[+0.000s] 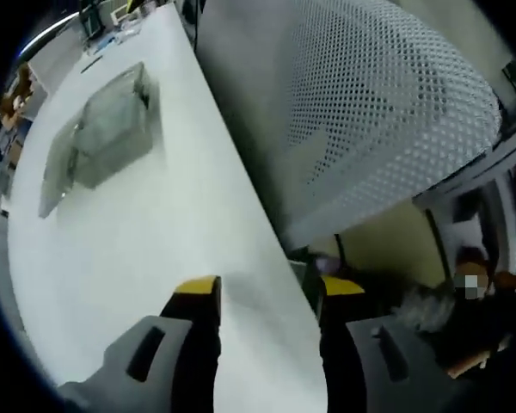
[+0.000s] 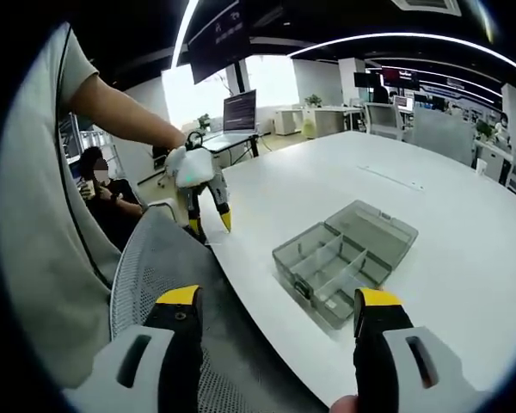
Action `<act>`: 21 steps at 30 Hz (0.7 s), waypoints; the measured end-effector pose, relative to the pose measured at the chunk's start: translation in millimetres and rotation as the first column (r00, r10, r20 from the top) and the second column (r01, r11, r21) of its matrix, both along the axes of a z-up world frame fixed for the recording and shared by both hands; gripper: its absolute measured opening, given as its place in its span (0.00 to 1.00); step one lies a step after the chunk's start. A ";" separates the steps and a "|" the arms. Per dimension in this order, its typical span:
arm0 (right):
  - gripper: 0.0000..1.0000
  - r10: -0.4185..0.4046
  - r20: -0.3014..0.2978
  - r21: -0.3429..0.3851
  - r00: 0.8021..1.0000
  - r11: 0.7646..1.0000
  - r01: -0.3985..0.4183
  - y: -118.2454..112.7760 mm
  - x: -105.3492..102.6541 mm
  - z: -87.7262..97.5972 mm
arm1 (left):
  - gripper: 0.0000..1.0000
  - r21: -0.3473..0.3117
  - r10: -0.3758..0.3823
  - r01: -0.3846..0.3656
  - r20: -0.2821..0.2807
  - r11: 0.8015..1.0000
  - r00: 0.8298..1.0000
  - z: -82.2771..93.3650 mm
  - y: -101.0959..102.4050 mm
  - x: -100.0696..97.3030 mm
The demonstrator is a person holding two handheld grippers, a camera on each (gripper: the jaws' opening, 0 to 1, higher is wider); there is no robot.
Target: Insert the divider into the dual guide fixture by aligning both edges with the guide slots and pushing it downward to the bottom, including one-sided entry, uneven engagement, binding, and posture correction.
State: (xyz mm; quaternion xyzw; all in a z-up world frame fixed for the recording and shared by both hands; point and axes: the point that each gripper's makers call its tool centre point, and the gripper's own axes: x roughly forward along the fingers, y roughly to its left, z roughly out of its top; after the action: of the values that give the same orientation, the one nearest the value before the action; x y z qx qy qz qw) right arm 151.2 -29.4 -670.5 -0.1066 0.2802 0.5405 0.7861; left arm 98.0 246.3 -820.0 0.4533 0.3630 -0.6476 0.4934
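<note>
Nothing is begun: my left claw and right claw both gape empty, well apart from the clear compartment box lying open on the counter.

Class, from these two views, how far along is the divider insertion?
Done: nothing visible; the clear compartment box lies open on the white table.
In hand: nothing; the left gripper and right gripper are open and empty.
Left: picking up a divider, aligning it, pushing it down.
</note>
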 end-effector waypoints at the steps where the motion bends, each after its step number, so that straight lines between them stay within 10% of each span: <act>1: 0.69 0.000 -0.001 -0.001 1.000 1.000 0.000 -0.2 -0.3 -0.3 | 0.43 0.002 -0.006 0.006 0.003 1.000 1.000 -2.6 1.1 0.1; 21: 0.69 -0.016 -0.006 0.006 1.000 1.000 0.016 -1.9 -1.5 -2.4 | 0.36 0.032 -0.019 0.018 0.034 0.999 0.999 -14.5 14.8 14.0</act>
State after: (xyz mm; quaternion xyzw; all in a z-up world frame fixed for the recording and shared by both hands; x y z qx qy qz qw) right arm 149.7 -31.3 -672.9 -0.1004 0.2818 0.5353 0.7899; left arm 112.0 261.2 -834.5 0.4755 0.3605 -0.6383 0.4864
